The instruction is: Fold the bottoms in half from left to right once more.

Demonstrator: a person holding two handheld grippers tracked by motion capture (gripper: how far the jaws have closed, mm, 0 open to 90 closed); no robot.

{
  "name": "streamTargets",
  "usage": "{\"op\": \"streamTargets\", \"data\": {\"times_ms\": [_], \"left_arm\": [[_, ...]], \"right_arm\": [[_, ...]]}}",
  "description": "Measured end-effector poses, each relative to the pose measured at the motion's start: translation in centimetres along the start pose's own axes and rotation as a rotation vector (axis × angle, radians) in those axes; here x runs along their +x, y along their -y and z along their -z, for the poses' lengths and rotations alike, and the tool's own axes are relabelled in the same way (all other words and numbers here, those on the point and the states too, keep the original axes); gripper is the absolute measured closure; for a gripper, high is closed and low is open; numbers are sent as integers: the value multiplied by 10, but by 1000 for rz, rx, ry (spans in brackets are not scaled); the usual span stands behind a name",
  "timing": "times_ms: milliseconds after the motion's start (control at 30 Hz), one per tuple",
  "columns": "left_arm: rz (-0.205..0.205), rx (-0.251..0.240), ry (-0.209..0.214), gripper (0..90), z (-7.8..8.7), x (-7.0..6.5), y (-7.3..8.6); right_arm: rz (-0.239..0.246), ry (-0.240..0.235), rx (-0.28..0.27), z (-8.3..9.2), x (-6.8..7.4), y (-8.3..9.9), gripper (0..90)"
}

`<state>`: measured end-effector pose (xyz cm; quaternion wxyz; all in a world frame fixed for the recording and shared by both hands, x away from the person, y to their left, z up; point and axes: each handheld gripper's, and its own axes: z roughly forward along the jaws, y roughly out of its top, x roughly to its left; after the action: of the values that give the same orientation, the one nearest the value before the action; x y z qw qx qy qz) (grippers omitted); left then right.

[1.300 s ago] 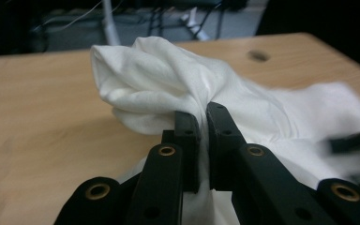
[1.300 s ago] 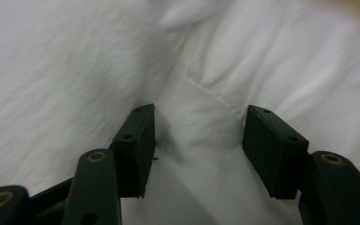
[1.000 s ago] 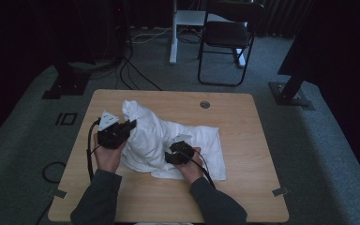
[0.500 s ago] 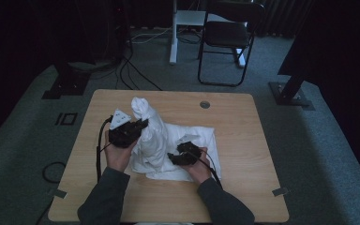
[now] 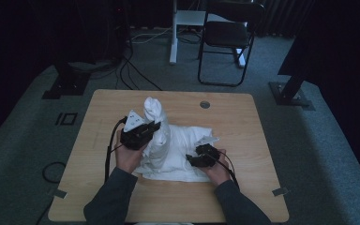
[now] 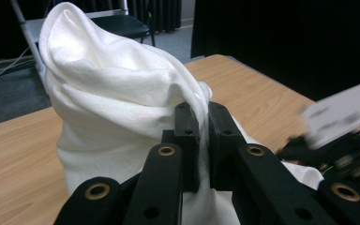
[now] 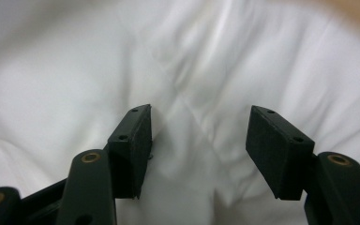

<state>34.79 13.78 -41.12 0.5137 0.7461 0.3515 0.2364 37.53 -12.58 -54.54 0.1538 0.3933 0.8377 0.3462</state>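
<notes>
Two tools: left tool (image 6: 198, 140) pinches soft white cloth (image 6: 122, 93) peak; right tool (image 7: 198, 145) agape, empty.

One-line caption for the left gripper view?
Left gripper shut on a raised fold of white cloth above the table.

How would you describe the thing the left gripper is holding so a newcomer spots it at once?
On the wooden table, between the person's two hands, lies a white cloth. The left gripper pinches a fold, pulling it into a peak. It is the only white fabric there.

Dim high view, dark surroundings, right gripper view soft with blur, white cloth (image 6: 117, 89) brightly lit, faint shadows
</notes>
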Motion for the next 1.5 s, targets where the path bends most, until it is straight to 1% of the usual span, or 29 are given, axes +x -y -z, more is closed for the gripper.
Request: {"op": "streamTargets", "data": {"times_ms": [33,100,167,233,300,333,367,400,433,467,500,567,600,633,667,767,833,867,900,967,1033,1100,1167,1233,1300,1367,1400,1467,1500], "left_arm": [[-7,-1,8,851,-1,-2,-1],[-24,6,15,851,-3,-8,-5],[-46,12,23,851,-7,-14,-9],[-61,16,26,851,-11,-17,-11],[-67,28,25,851,-15,-20,-10],[-72,34,24,851,-16,-21,-9],[-73,35,27,851,-17,-21,-8],[-75,37,31,851,-17,-22,-7],[-78,42,33,851,-18,-22,-7],[-77,42,34,851,-19,-23,-6],[-73,42,36,851,-20,-23,-6],[-72,43,45,851,-22,-25,-7],[-68,42,49,851,-23,-27,-6],[-69,42,56,851,-25,-29,-6],[-71,47,63,851,-27,-30,-6],[-63,55,79,851,-35,-34,-6],[-50,61,101,851,-41,-36,-4],[-46,66,110,851,-44,-37,-2],[-47,71,119,851,-48,-39,0],[-47,82,134,850,-54,-44,4],[-43,102,156,850,-64,-49,10],[-46,122,170,849,-75,-56,19],[-55,150,171,847,-87,-64,27],[-68,179,172,846,-97,-70,36],[-80,209,180,845,-106,-76,45],[-80,234,189,842,-114,-81,54],[-76,244,193,841,-117,-82,58],[-65,260,197,838,-122,-84,66],[-60,264,197,837,-123,-84,68]], "right_arm": [[-6,0,18,-6,2,1,407],[-6,11,-13,-13,9,0,430],[-8,11,-30,-18,14,-3,437],[-6,-2,-44,-23,19,-6,436],[4,-24,-32,-25,23,-10,428],[21,-52,-26,-22,23,-12,415],[24,-72,-49,-16,22,-12,405],[20,-82,-96,-6,18,-12,412],[4,-67,-133,3,13,-10,415],[-17,-28,-145,11,6,-9,418],[-18,19,-134,14,-1,-7,413],[-47,49,-70,10,-13,-1,413],[-52,71,-39,5,-16,2,417],[-33,99,-7,-2,-16,5,417],[-28,102,-12,-6,-14,7,445],[-33,83,-31,-10,-9,6,502],[-21,51,-34,-11,-9,6,494],[-34,19,-27,-8,-13,6,477],[-68,7,-35,-5,-17,7,469],[-125,14,-90,8,-28,10,459],[-169,38,-129,22,-39,12,447],[-192,39,-150,31,-49,13,438],[-228,53,-177,41,-59,15,436],[-271,53,-217,50,-68,15,435],[-300,48,-259,59,-74,13,433],[-312,35,-320,68,-76,11,431],[-318,27,-333,72,-76,8,430],[-297,26,-355,78,-72,1,425],[-278,11,-383,80,-69,-3,419]]}}
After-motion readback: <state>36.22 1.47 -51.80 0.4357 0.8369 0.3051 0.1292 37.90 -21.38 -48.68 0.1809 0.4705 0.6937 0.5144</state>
